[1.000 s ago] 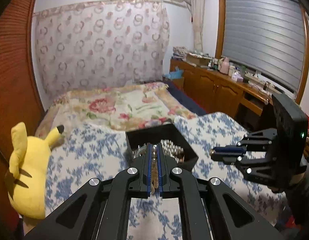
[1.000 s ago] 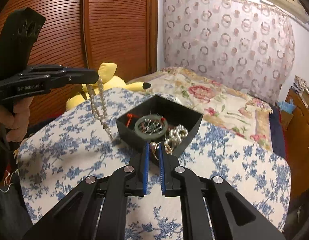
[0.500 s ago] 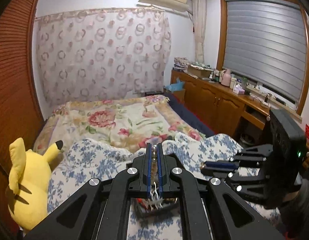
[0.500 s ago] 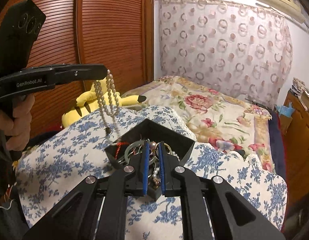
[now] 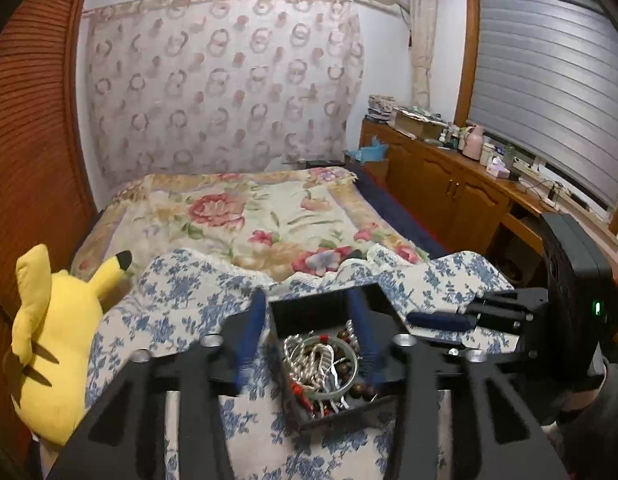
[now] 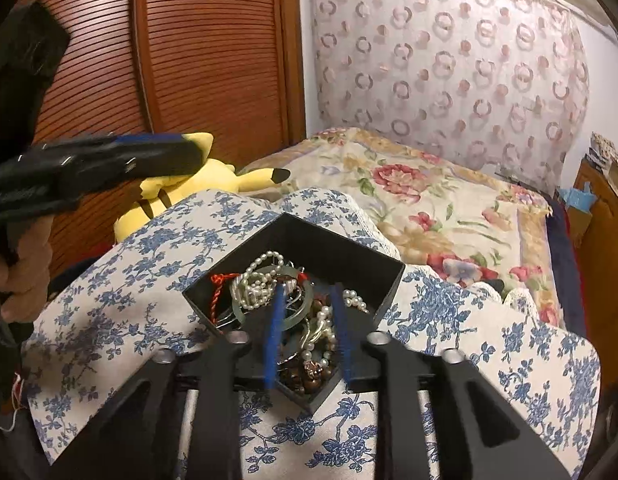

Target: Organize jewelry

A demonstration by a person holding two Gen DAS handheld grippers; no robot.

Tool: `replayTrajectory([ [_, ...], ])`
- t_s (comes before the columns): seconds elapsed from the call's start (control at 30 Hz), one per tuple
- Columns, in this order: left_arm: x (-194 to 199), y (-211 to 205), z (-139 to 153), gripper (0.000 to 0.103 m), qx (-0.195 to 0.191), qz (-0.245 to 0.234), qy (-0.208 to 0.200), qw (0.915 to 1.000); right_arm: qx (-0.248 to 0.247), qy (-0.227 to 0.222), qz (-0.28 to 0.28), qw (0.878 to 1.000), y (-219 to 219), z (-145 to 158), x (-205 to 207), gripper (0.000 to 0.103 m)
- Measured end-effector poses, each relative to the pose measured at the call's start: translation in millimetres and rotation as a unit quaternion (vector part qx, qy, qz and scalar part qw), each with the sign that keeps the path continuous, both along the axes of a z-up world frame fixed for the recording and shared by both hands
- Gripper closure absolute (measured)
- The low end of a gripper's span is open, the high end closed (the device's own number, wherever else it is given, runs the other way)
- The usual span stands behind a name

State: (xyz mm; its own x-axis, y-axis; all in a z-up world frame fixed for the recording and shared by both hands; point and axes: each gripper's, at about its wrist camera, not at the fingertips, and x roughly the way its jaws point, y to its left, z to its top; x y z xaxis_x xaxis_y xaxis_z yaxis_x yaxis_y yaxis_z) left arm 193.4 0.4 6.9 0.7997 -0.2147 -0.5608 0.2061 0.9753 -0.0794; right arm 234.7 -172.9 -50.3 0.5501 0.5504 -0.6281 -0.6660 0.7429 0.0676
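We now hold both tongs, left [image 5: 307, 326] and right [image 6: 307, 320], apart over the box [image 6: 351, 254], pearls [image 6: 257, 284] dropped inside, stowed.

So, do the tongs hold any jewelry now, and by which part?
Nothing is held. Left tongs and right tongs are open above the box.

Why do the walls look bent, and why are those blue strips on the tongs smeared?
Left view: the fisheye lens bows the window frame, and the left gripper shows smeared blue pads, motion blur. Right view: the wardrobe curves likewise; the right gripper is sharper, and the jewelry box is crisp.
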Motion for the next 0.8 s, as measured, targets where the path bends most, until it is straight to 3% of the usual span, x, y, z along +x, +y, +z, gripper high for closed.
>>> replayTrajectory([
  [0.2,-20,6,-8,0.02,0.019,0.024,-0.004,0.9995,0.008,-0.003,-0.02,1.0,-9,3,-9,0.07],
  [0.3,-32,6,-13,0.012,0.027,0.034,-0.004,0.999,0.014,-0.013,-0.047,0.999,-17,8,-21,0.064],
  [0.37,-42,8,-13,0.01,0.03,0.047,-0.012,0.9984,0.021,-0.018,-0.063,0.998,-23,12,-28,0.052],
  [0.57,-70,13,-13,0.008,0.028,0.076,-0.016,0.9966,0.037,-0.042,-0.108,0.993,-41,25,-60,0.029],
  [0.7,-90,11,-11,0.008,0.043,0.096,-0.027,0.9941,0.045,-0.064,-0.127,0.989,-49,32,-86,0.022],
  [0.8,-106,9,-10,0.008,0.047,0.102,-0.027,0.9934,0.055,-0.078,-0.143,0.985,-56,37,-108,0.01],
])
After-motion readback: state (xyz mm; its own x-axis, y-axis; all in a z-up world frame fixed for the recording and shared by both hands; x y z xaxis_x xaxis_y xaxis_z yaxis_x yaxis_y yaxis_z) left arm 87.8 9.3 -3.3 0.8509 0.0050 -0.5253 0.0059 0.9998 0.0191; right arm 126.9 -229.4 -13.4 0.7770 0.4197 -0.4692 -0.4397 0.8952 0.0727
